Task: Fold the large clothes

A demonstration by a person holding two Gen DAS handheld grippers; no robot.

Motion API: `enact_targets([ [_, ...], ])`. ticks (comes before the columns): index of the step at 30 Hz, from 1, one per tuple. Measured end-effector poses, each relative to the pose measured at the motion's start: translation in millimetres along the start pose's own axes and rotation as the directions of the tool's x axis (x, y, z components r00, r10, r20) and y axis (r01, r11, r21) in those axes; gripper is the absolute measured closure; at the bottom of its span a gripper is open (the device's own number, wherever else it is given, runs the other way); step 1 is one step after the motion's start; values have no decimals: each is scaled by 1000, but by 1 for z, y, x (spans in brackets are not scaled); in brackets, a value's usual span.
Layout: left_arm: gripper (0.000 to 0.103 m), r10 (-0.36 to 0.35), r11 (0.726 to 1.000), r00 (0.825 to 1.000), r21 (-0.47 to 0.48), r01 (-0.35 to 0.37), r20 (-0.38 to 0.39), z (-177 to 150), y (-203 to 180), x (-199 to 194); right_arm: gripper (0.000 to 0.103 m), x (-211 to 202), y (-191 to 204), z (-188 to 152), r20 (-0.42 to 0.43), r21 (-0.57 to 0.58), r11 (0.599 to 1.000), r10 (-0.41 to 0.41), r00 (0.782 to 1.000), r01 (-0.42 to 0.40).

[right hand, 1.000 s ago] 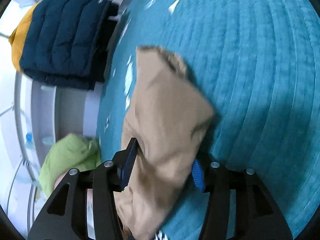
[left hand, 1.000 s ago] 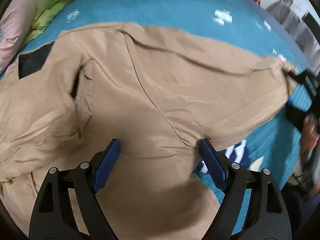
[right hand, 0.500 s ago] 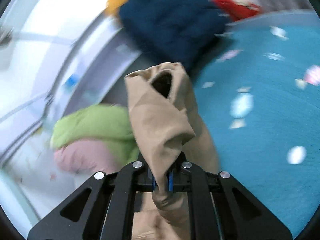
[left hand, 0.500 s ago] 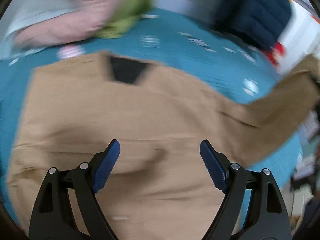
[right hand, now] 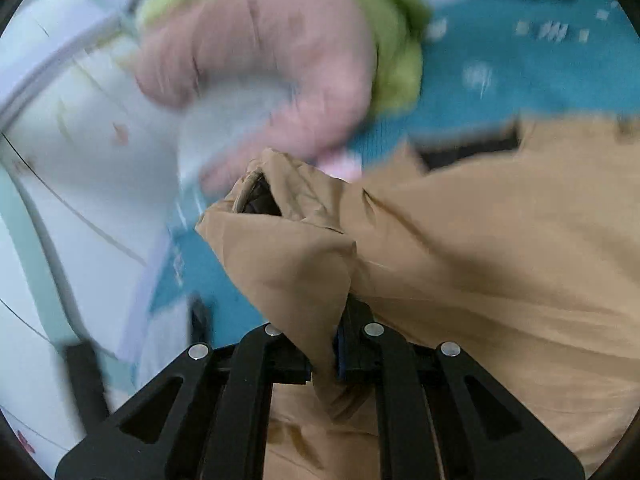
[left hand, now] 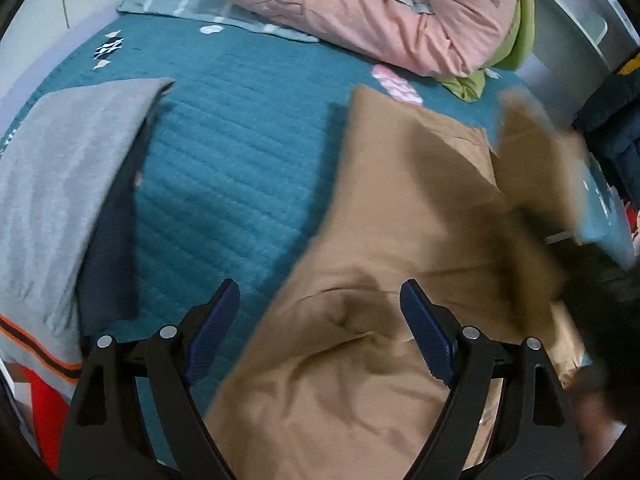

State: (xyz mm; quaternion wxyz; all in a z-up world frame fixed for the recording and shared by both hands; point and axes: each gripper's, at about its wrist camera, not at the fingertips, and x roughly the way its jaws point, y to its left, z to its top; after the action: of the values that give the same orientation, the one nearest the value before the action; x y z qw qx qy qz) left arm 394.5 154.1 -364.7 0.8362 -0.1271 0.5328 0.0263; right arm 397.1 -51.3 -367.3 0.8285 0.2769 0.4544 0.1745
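Note:
A large tan jacket [left hand: 400, 208] lies spread on the teal quilted bed [left hand: 224, 168]. My left gripper [left hand: 320, 328] is open and empty, hovering above the jacket's near left edge. My right gripper [right hand: 324, 356] is shut on the tan sleeve [right hand: 288, 248], whose cuff opening stands up in front of the jaws; the jacket body [right hand: 500, 240] lies to its right. In the left wrist view the lifted sleeve [left hand: 536, 168] shows blurred at the right, over the jacket. The black collar lining [right hand: 468, 148] shows at the far edge.
A folded grey garment [left hand: 60, 184] with an orange stripe lies on the bed at the left. Pink [left hand: 392, 28] and green [left hand: 508, 56] bedding is piled at the head of the bed. A dark blue puffer [left hand: 616, 120] sits at the right edge.
My right gripper, shut on the sleeve, has carried it from the bed's right side over the jacket body. My left gripper has swung left and now faces the jacket's left edge.

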Motion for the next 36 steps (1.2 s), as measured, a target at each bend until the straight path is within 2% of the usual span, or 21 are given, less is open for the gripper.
enact_targets([
  [2,21,-2,1000,1000,-7,2,-4,-1,6,-1,87,14,-7,-14,-69,18,1000,-22,997,23],
  [4,21,-4,1000,1000,-11,4,-7,2,13,0,83,12,-9,-19,-92,33,999,-28,995,31],
  [6,20,-11,1000,1000,-10,11,9,2,14,-10,68,8,-13,-4,-88,42,999,-23,996,27],
  [8,20,-19,1000,999,-17,19,30,4,13,-19,32,-10,-6,-1,-58,29,999,-39,998,41],
  [10,20,-46,998,998,-32,47,51,8,13,-28,23,-26,1,1,-16,4,1000,-20,1000,20],
  [14,20,-87,996,993,-13,89,80,18,-4,-45,23,-66,4,8,52,-33,999,-6,999,8],
  [16,20,-108,994,992,20,107,70,22,-21,-43,23,-87,-12,14,103,-3,999,-40,994,40],
  [18,20,-151,988,988,48,149,39,25,-40,-36,28,-103,-40,22,115,56,997,-56,992,50],
  [20,19,-204,976,979,78,205,-20,26,-60,-22,56,-113,-69,26,97,108,988,-120,988,109],
  [22,19,-171,974,978,126,186,-122,24,-84,1,70,-122,-102,26,80,181,971,-171,982,154],
  [23,19,-151,973,976,152,174,-156,22,-93,11,76,-125,-119,24,64,211,961,-196,979,179],
  [25,19,-142,964,968,193,182,-207,18,-105,33,78,-122,-152,19,9,267,937,-238,971,227],
  [28,18,-107,975,952,158,157,-287,16,-100,75,95,-111,-197,12,-77,342,904,-243,967,254],
  [29,17,-116,975,949,150,165,-292,15,-99,80,96,-109,-206,13,-90,370,901,-208,974,227],
  [30,16,-112,974,951,156,162,-289,15,-100,82,96,-111,-209,15,-95,391,897,-182,979,205],
  [31,16,-105,972,954,174,158,-283,16,-104,78,92,-114,-210,20,-102,413,893,-147,984,176],
  [33,17,-136,963,953,190,192,-271,20,-107,66,83,-126,-209,31,-85,442,890,-79,993,108],
  [35,16,-236,946,941,163,280,-244,33,-102,49,54,-143,-206,47,-41,428,900,-73,997,83],
  [36,16,-258,942,938,156,298,-232,41,-99,42,47,-151,-204,59,-21,405,909,-102,995,101],
])
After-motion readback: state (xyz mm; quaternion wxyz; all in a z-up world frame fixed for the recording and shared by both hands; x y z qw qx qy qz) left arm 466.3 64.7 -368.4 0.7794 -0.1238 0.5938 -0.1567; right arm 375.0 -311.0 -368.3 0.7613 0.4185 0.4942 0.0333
